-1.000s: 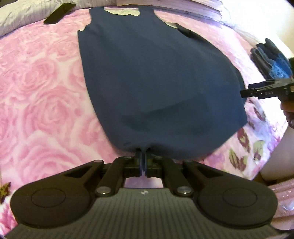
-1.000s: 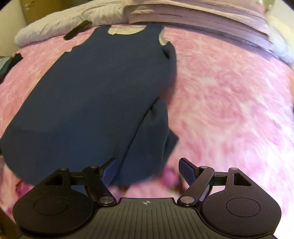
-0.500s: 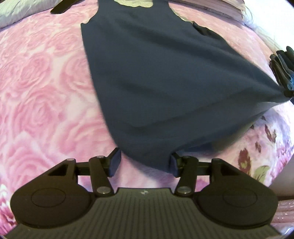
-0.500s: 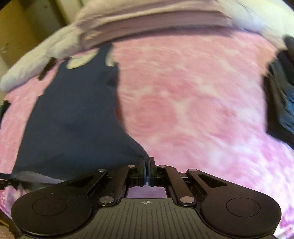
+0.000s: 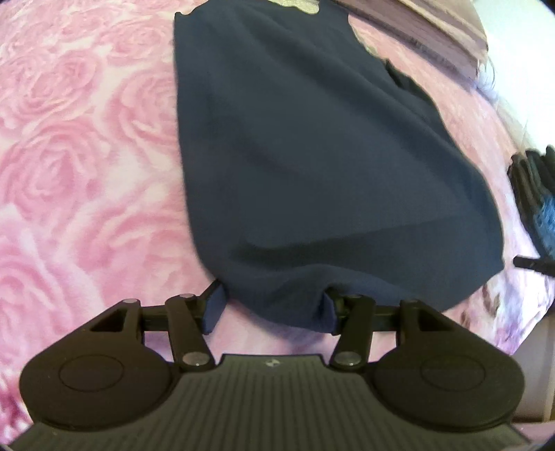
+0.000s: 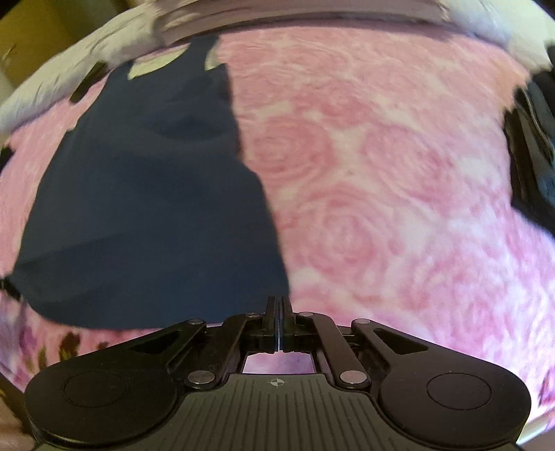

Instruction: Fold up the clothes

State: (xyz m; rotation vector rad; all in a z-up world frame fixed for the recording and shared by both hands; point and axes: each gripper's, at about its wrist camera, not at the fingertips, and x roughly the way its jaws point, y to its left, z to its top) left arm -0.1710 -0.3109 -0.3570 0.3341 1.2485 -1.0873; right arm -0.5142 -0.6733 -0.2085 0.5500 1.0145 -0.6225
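A navy sleeveless top (image 5: 312,156) lies spread flat on a pink rose-patterned bedspread (image 5: 76,156), neck end far away. My left gripper (image 5: 270,308) is open, its jaws on either side of the bottom hem near the left corner. In the right wrist view the top (image 6: 149,208) fills the left half. My right gripper (image 6: 278,319) is shut on the hem's right corner, low over the bedspread (image 6: 399,208).
A dark pile of folded clothes (image 5: 534,194) sits at the right edge of the bed, also in the right wrist view (image 6: 530,156). Pale pillows and a striped blanket (image 6: 312,17) line the far end. A black flat object (image 6: 86,81) lies by the pillows.
My left gripper let go of the hem and opened. My right gripper closed on the right hem corner and pulled it out to the right, unfolding the flap so the top lies flat.
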